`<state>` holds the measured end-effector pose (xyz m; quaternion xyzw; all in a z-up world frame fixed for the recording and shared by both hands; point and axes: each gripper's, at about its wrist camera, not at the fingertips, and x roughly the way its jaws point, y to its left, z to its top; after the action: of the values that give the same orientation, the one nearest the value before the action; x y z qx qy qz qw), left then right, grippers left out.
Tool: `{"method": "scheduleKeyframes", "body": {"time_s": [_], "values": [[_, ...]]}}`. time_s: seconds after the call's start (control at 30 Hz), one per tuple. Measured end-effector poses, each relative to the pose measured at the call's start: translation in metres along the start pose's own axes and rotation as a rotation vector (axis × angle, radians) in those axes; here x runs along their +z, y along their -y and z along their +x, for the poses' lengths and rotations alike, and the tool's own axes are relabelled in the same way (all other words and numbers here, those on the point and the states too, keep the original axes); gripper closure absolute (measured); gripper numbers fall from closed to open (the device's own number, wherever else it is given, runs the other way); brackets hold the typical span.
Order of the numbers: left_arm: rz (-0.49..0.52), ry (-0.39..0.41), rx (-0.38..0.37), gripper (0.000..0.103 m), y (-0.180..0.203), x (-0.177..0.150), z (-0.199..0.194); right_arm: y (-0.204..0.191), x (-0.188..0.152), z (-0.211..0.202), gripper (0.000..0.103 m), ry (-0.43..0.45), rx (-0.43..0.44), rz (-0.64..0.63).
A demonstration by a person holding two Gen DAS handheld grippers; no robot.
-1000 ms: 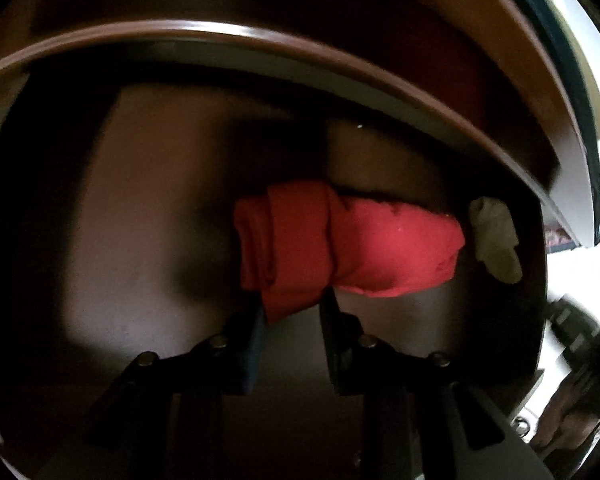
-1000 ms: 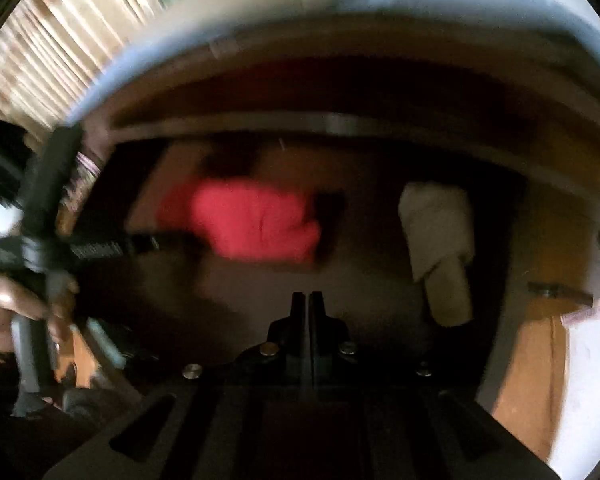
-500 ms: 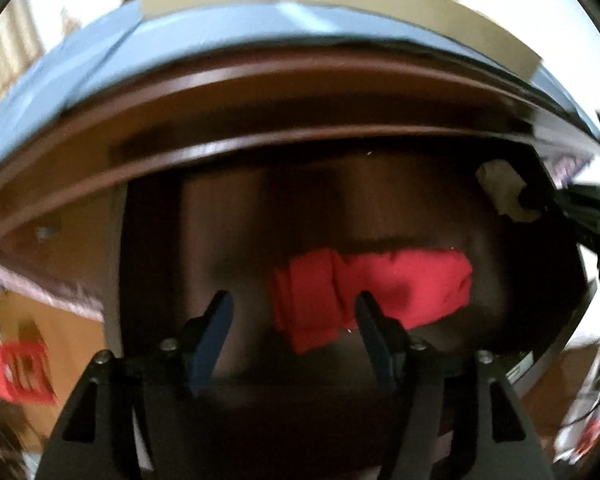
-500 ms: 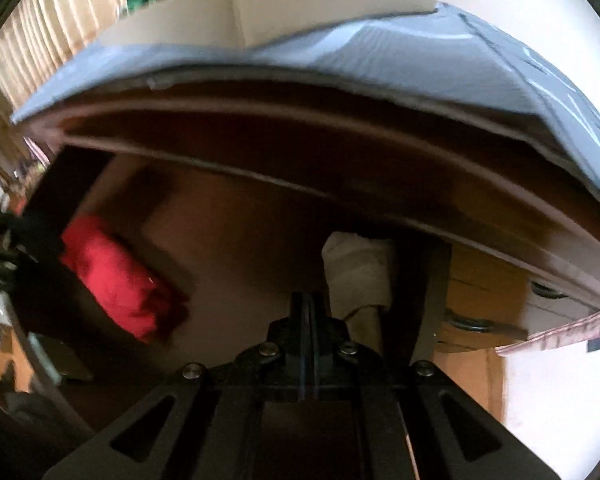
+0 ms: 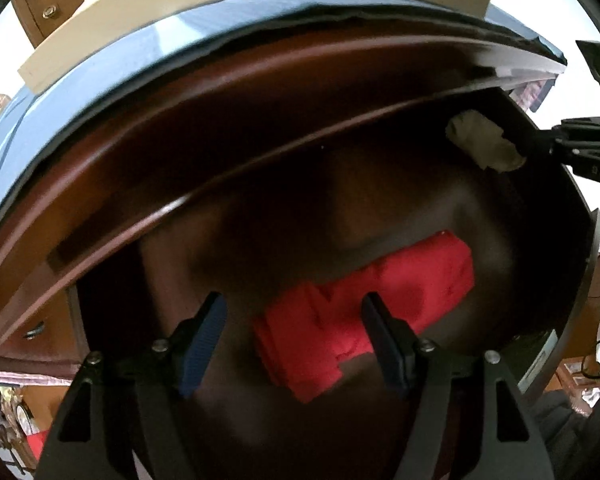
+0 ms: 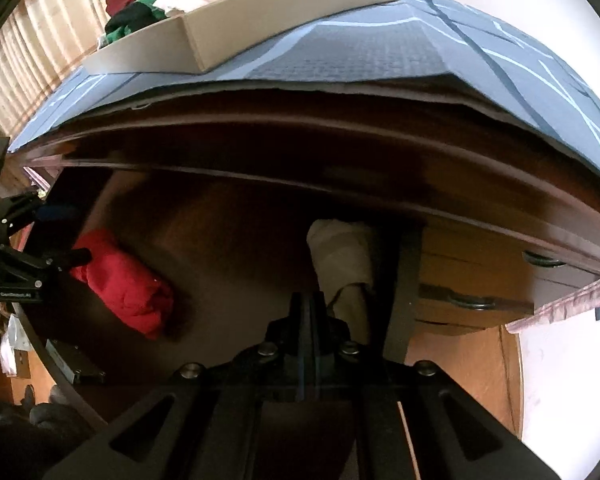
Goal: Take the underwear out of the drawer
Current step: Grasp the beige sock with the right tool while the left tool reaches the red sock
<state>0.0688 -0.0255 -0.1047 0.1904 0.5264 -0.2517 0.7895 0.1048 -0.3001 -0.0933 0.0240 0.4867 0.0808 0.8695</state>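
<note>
Left tongs (image 5: 294, 308) held apart over the open drawer (image 5: 380, 208), jaws just widened, nothing pinched; only the near end of the red underwear (image 5: 364, 312) framed between them, lying loose on the dark drawer floor. Folded into a long roll, long axis running from about 7 o'clock up to 2 o'clock in the left view, far end pointing toward the drawer's right side. Right tongs (image 6: 308, 300) nearly closed, a sliver of gap at most, empty, aimed down at the drawer floor just beside a cream rolled cloth (image 6: 342, 256) at 12 o'clock. Same red roll (image 6: 124, 280) at 9 o'clock there, well apart from the cream one. Beyond, a dark wooden tabletop edge under a blue patterned cover (image 6: 380, 44), with a shallow beige box (image 6: 260, 28) on top. Striped curtains (image 6: 32, 52) at 10 o'clock.
</note>
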Motion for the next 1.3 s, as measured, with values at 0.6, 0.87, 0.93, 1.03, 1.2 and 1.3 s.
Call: {"method": "scheduleKeyframes", "body": {"time_s": [0.6, 0.87, 0.93, 1.03, 1.2, 1.3], "values": [[0.188, 0.016, -0.052, 0.032, 0.009, 0.0, 0.007, -0.042, 0.025, 0.056, 0.066, -0.102, -0.196, -0.152], [0.34, 0.022, -0.024, 0.031, 0.02, 0.005, 0.008, -0.053, 0.021, 0.076, 0.083, -0.191, -0.284, -0.275], [0.362, 0.02, -0.019, 0.031, 0.022, 0.007, 0.007, -0.057, 0.019, 0.082, 0.085, -0.209, -0.318, -0.292], [0.412, 0.037, -0.03, 0.031, 0.028, 0.005, -0.002, -0.058, 0.017, 0.084, 0.092, -0.207, -0.313, -0.287], [0.508, 0.026, -0.027, 0.029, 0.041, 0.0, 0.001, -0.045, 0.016, 0.07, 0.097, -0.208, -0.185, -0.196], [0.498, 0.012, -0.025, 0.024, 0.045, 0.003, 0.008, -0.04, 0.011, 0.06, 0.098, -0.206, -0.069, -0.13]]}}
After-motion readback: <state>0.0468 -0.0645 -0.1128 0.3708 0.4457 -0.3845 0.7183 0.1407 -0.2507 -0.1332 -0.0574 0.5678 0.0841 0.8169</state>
